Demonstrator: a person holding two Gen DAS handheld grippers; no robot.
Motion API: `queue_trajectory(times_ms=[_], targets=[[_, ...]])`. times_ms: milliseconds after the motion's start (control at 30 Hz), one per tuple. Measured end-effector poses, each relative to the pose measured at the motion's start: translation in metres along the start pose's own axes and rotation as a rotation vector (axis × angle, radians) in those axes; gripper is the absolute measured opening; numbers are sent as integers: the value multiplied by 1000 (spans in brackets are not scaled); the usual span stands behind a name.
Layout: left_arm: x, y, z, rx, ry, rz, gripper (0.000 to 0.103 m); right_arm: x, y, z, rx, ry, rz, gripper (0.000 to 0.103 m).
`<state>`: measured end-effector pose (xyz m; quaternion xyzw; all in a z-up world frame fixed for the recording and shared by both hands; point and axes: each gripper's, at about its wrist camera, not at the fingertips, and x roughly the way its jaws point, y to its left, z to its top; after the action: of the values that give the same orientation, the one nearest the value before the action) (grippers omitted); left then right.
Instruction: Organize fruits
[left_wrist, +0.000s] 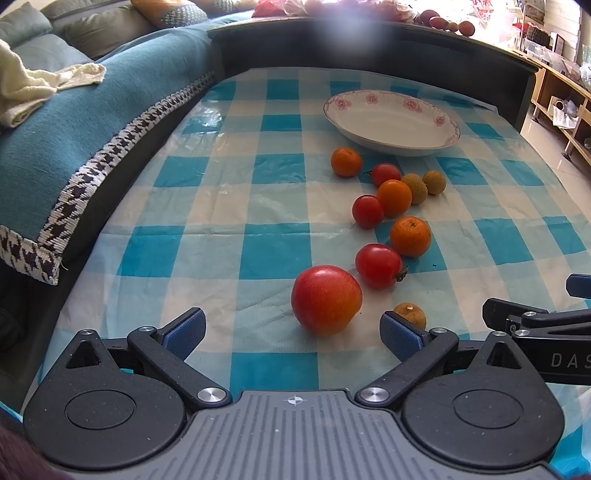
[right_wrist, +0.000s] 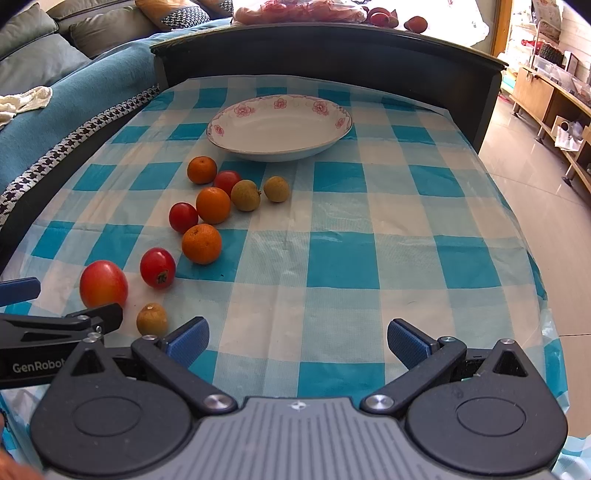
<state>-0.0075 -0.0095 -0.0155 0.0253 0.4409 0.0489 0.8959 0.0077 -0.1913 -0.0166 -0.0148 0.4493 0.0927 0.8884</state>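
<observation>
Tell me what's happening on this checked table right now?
A person holds two handheld grippers over a blue-and-white checked tablecloth. Both the left gripper and the right gripper are open and hold nothing. Loose fruit lies in a trail: a large red-orange tomato, three small red cherry tomatoes, three small oranges and three brownish longans. The white floral-rimmed dish behind them is empty. The left gripper faces the large tomato; sorting hasn't visibly begun.
</observation>
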Motion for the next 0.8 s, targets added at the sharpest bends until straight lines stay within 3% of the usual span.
queue_trajectory(times_ms=[633, 800], targets=[[-2, 5, -4, -8, 41, 5, 99, 1, 5, -1, -16, 22, 23, 103], [-10, 11, -3, 44, 4, 35, 101, 0, 12, -2, -49, 21, 60, 101]])
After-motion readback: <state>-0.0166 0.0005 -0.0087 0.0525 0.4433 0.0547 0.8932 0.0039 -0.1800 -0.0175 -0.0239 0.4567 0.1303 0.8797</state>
